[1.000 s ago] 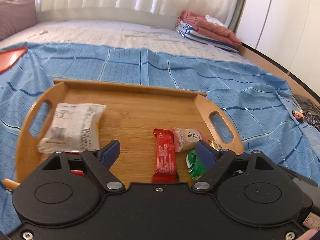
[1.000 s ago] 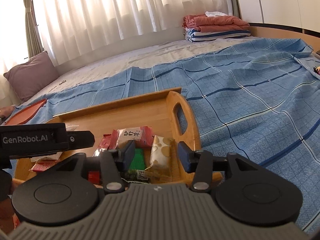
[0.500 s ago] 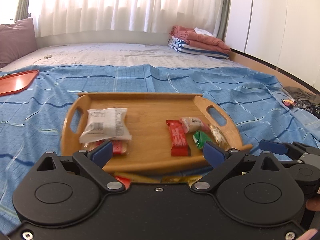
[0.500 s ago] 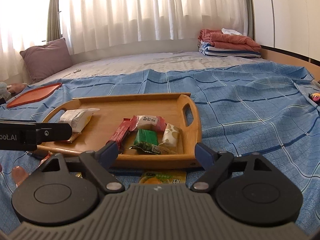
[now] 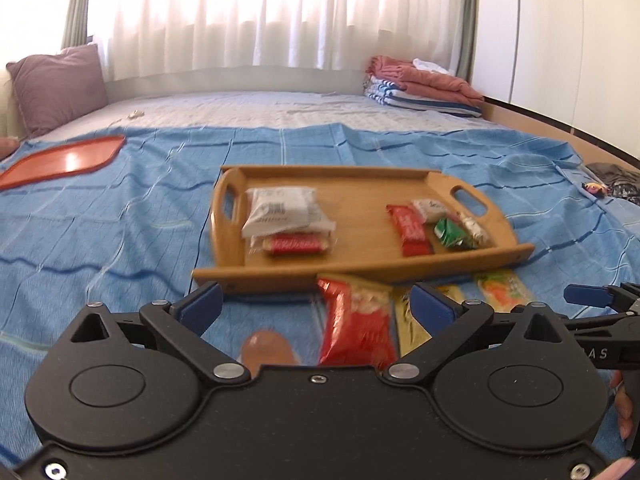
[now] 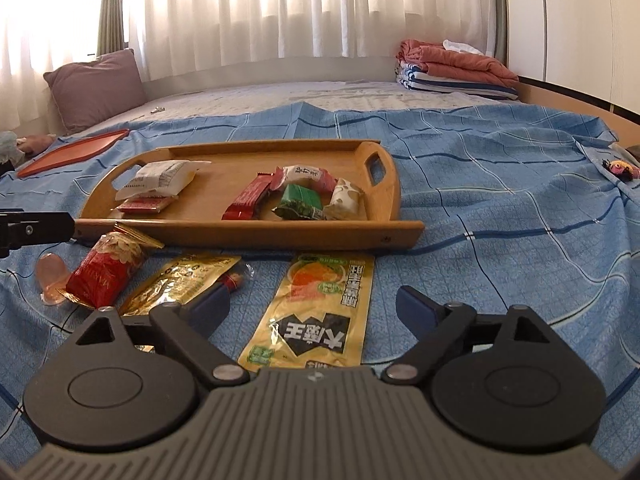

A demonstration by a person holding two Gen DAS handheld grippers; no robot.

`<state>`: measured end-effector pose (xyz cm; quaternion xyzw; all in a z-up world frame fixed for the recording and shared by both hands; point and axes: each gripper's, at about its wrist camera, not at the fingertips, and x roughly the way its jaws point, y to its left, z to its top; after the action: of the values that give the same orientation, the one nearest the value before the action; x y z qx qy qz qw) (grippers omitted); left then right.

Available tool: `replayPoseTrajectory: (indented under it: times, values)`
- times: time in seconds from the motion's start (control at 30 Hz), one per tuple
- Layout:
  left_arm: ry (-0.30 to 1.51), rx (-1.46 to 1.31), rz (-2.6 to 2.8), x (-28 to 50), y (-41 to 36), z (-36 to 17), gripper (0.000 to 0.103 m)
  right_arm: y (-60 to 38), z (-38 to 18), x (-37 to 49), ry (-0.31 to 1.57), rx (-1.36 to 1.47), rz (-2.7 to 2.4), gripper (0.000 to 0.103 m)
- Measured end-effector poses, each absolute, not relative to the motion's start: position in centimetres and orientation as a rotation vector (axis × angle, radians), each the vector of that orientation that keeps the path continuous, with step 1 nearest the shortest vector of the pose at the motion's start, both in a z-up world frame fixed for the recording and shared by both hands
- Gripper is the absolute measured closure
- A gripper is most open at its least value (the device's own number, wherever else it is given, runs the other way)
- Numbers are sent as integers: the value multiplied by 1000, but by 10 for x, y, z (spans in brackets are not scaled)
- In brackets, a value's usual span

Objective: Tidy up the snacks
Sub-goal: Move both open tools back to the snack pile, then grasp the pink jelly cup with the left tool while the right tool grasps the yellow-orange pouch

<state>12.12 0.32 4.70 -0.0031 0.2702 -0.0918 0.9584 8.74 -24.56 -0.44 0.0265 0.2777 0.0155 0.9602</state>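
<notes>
Bamboo tray out on the blue checked bedspread already carries a white packet over a red one on its left, and a red bar, green sweet and pale wrappers on its right. Part done, I'd say! Left to collect on the near side: yellow orange-print pouch, gold pouch, red nut packet, pink jelly cup. Right gripper has just been opening and brackets that yellow pouch without touching; left gripper likewise, wide and empty. Far off, red tray, cushion, folded blankets; nothing blocks.

Left gripper: black body, blue pads, silver screws. Right gripper: grey ribbed housing, black arms, blue pads.
</notes>
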Motion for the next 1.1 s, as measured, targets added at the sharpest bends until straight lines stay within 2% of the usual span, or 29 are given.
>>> replayPoseTrajectory:
  times: [0.53, 0.8, 0.83, 1.0, 1.1]
  values:
    - [581, -45, -138, 108, 26, 15, 3, -235, -24, 88, 614, 1, 3, 0]
    - [651, -3, -120, 113, 31, 2, 17, -230, -27, 89, 625, -29, 2, 0]
    - [653, 10, -114, 113, 30, 1, 22, -231, -27, 89, 625, -28, 2, 0]
    - [649, 27, -110, 116, 30, 2, 28, -229, -28, 90, 626, -35, 1, 0]
    - [648, 18, -99, 120, 29, 2, 35, -229, -28, 90, 626, -35, 2, 0]
